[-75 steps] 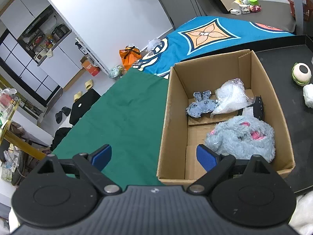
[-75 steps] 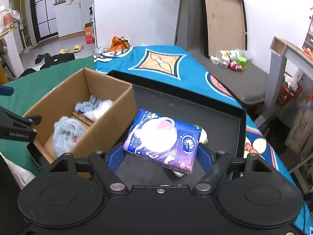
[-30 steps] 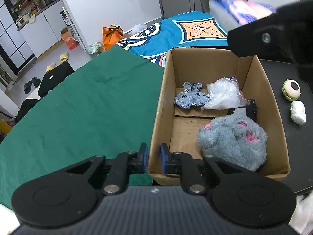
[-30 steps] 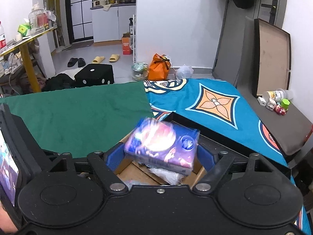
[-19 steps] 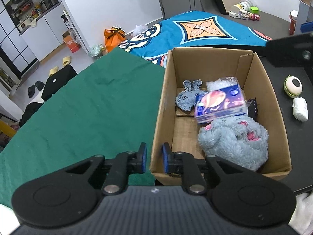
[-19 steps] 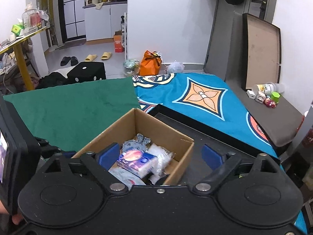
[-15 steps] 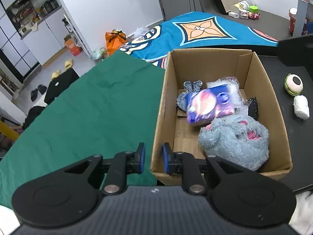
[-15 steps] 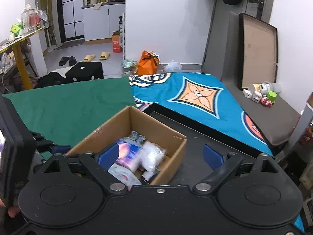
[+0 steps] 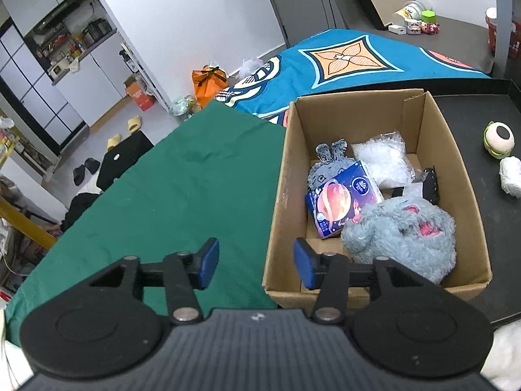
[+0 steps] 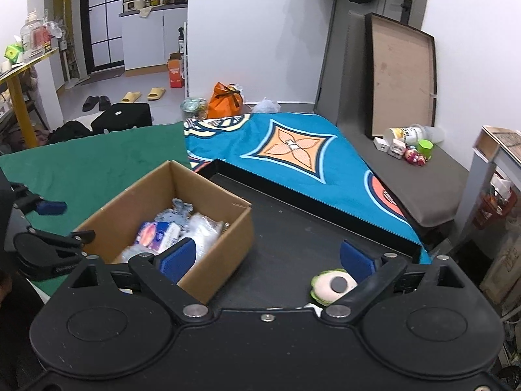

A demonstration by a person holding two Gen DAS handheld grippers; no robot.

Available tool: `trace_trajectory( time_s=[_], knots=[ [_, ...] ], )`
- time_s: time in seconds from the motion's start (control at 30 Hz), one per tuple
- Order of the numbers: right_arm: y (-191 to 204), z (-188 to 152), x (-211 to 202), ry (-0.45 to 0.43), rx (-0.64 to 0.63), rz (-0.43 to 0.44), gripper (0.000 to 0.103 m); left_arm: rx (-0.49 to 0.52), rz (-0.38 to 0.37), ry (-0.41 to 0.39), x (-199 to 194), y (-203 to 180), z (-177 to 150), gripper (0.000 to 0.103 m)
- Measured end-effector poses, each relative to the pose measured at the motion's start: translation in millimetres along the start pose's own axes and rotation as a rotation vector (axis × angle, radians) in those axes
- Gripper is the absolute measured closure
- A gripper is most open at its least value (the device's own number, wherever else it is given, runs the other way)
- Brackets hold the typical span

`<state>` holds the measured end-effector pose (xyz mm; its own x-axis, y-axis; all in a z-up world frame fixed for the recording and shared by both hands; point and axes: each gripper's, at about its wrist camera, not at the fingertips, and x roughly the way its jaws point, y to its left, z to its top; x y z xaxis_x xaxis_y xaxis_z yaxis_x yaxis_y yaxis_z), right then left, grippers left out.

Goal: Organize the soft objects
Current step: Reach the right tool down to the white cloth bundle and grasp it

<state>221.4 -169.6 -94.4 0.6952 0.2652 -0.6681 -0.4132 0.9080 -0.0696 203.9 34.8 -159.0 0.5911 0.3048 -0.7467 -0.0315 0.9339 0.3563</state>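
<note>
An open cardboard box (image 9: pixel 358 110) holds a purple tissue pack (image 9: pixel 342 202), a grey plush (image 9: pixel 400 231), a small grey bunny toy (image 9: pixel 325 163) and a clear plastic bag (image 9: pixel 384 159). My left gripper (image 9: pixel 254 263) is opening. Its jaws straddle the box's near left wall and the pads do not touch it. My right gripper (image 10: pixel 267 257) is opening wide over the black tray (image 10: pixel 293 228), with nothing between its fingers. A round green-and-white squishy toy (image 10: pixel 329 288) lies just below its right finger. A white soft lump (image 9: pixel 511 179) lies near that toy.
The box (image 10: pixel 208 195) stands at the tray's left end, beside a green cloth (image 9: pixel 162 195). A blue patterned rug (image 10: pixel 293 146) lies beyond the tray. A black hair clip (image 9: pixel 429 185) is in the box. Floor clutter sits far off.
The right gripper let go of the tissue pack, which dropped into the box, then swung right over the tray. The left gripper's jaws opened off the box wall.
</note>
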Motion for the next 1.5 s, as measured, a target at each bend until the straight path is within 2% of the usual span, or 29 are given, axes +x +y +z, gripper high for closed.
trace_trajectory(
  time_s=[0.1,0.23,0.33,0.57,0.7,0.8,0.93,1.23,1.5],
  knots=[
    [-12.0,-7.0,-1.3,-0.001,0.007,-0.001,0.007,0.008,0.011,-0.014,-3.1,-1.6,0.4,0.044],
    [-28.2,-16.6,-1.5,-0.004,0.019,-0.005,0.006,0.020,0.027,-0.031,-8.1,-4.1,1.2,0.028],
    [-41.7,-24.0,1.2,-0.002,0.035,-0.004,0.006,0.037,0.052,-0.045,-11.4,-8.3,1.5,0.022],
    [-67.9,-49.3,15.0,0.012,0.085,-0.008,0.006,0.059,0.101,-0.060,-12.9,-14.4,4.4,0.020],
    [-76.0,-61.4,24.8,0.037,0.104,0.022,0.006,0.074,0.135,-0.080,-16.0,-19.0,3.9,0.020],
    [-80.3,-67.3,31.7,0.060,0.103,0.045,0.006,0.100,0.156,-0.085,-15.9,-25.3,5.0,0.013],
    [-86.5,-75.1,45.3,0.099,0.151,0.084,0.006,0.131,0.165,-0.086,-14.9,-31.9,6.1,0.012],
    [-90.9,-85.4,79.4,0.158,0.201,0.143,0.006,0.188,0.210,-0.070,-9.0,-46.2,6.7,0.010],
    [-95.5,-89.6,94.9,0.154,0.208,0.164,0.006,0.226,0.247,-0.059,-0.3,-56.3,8.6,0.010]
  ],
)
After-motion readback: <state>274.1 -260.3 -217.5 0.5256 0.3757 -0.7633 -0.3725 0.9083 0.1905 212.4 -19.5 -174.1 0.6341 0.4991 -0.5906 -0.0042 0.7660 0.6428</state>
